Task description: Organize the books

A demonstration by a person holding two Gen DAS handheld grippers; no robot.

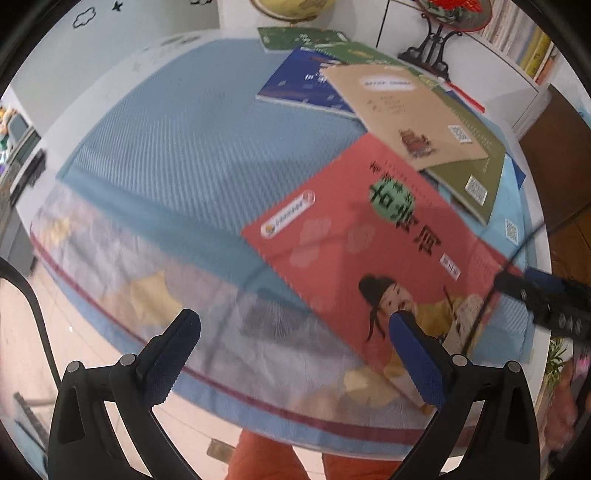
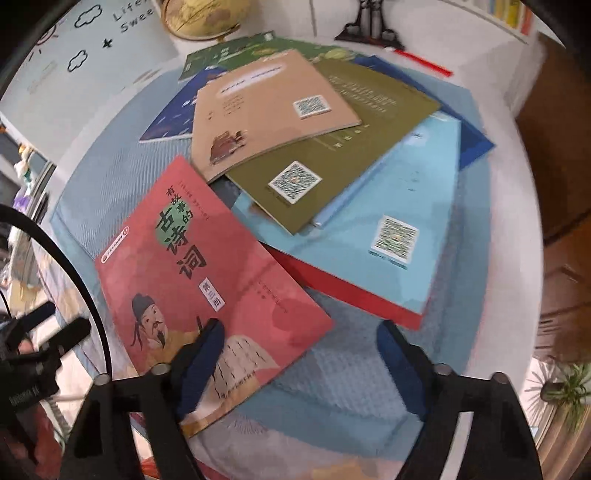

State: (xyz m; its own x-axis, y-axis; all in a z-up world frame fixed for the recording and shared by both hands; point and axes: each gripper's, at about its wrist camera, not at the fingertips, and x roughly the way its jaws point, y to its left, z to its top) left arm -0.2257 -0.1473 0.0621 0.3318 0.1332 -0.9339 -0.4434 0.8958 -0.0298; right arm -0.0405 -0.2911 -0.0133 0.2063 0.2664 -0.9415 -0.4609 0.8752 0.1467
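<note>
A red book (image 1: 351, 258) with a drawn figure on its cover lies flat on the blue mat (image 1: 166, 147), at the near end of a fanned pile. My left gripper (image 1: 301, 354) hovers open over the table's near edge, its right fingertip above the book's lower corner. In the right wrist view the same red book (image 2: 207, 266) lies lower left. My right gripper (image 2: 301, 354) is open, with its left finger (image 2: 203, 362) over the book's near corner and its right finger over bare mat. Whether that finger touches the cover I cannot tell.
Behind the red book overlap a tan book (image 2: 269, 103), an olive book (image 2: 351, 147), a light blue book (image 2: 406, 221), a dark blue book (image 2: 173, 114) and a green book (image 2: 229, 51). A globe (image 2: 203, 18) and a black stand (image 2: 369, 26) stand at the back. Orange trousers (image 1: 266, 458) show below the table edge.
</note>
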